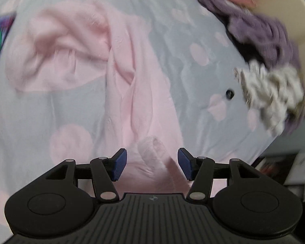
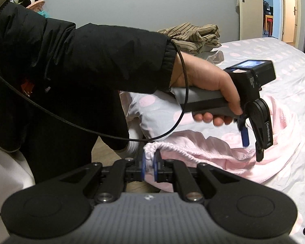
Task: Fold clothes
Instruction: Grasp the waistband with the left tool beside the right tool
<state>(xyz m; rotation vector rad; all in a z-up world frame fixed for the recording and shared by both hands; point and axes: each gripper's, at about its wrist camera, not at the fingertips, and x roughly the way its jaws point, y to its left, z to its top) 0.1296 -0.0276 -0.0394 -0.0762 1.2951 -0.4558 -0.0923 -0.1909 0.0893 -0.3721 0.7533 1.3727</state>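
On the bed, which has a pale grey cover with pink dots, lies a pink garment, crumpled and not yet flat. In the left wrist view it runs from about ten o'clock, where one part is bunched, down to six o'clock, where it passes under the left gripper. The jaws of this gripper stand apart and grasp nothing; a gathered, elastic-looking edge of the garment lies between and just beyond the blue pads. At two to three o'clock, near the edge of the bed, are a purple cloth and a white fluffy one, well apart from the pink garment.

In the right wrist view, the right gripper is at six o'clock with its jaws clenched on the gathered edge of the same garment, at the side of the bed. A person's hand, coming out of a black sleeve, holds the left gripper at about three o'clock, pointing down over the pink cloth. A striped beige pile lies behind at one o'clock.

I judge that the step in hand is taking hold of the waistband at two points, so the fold itself is not begun. The next move calls for the left jaws to go down onto the edge and close on it, then both hands to pull the cloth straight.
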